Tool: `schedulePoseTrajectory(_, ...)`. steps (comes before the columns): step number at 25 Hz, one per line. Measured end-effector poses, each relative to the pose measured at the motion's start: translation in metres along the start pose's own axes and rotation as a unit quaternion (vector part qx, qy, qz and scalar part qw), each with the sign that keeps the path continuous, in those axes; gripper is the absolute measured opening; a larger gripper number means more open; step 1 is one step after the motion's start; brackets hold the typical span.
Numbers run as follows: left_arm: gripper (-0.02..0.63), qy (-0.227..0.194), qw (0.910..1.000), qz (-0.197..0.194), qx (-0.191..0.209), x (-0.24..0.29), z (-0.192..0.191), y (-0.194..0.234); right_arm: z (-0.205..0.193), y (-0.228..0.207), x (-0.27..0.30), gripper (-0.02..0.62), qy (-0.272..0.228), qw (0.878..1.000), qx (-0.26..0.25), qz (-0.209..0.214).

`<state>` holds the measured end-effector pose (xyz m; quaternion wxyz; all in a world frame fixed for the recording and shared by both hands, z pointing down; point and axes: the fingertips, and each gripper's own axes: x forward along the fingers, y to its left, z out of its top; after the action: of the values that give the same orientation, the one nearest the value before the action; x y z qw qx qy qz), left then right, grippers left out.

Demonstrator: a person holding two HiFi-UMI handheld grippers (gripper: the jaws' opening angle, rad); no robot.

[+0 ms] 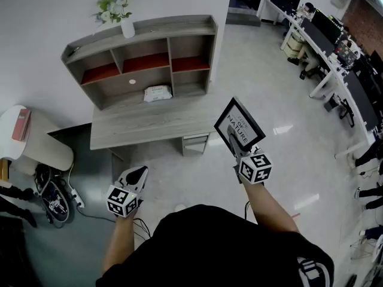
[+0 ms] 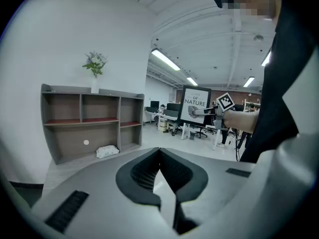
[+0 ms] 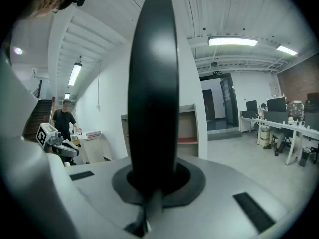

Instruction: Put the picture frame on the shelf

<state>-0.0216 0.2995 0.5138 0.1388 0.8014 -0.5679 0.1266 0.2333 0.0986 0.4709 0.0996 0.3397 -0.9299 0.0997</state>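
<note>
Pinching picture frame (image 1: 239, 124) by lower edge, your right gripper (image 1: 233, 141) sits right of shelf (image 1: 157, 27), well apart; left gripper (image 1: 136, 176) pressed together, empty.

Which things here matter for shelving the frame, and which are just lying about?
Job:
- picture frame, clamped in the right gripper
- shelf on the desk

Lying about:
- wipes pack in the shelf's lower bay
- flower vase on top
- cables on the floor
- left gripper, shut, empty
</note>
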Motion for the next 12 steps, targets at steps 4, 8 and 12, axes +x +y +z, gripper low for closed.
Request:
schedulePoseTrajectory(4, 0.02, 0.002, 1.0, -0.005, -0.008, -0.01, -0.007, 0.014, 0.002, 0.018, 0.012, 0.023, 0.004, 1.0, -0.003, 0.001)
schedulePoseTrajectory(8, 0.02, 0.001, 0.9999, -0.011, -0.013, -0.014, -0.013, 0.028, 0.004, 0.028, 0.022, 0.023, 0.006, 1.0, -0.001, -0.002)
schedulePoseTrajectory(12, 0.02, 0.003, 0.9997, -0.019, -0.017, -0.017, -0.019, 0.044, 0.004, 0.038, 0.033, 0.023, 0.006, 1.0, 0.001, -0.007)
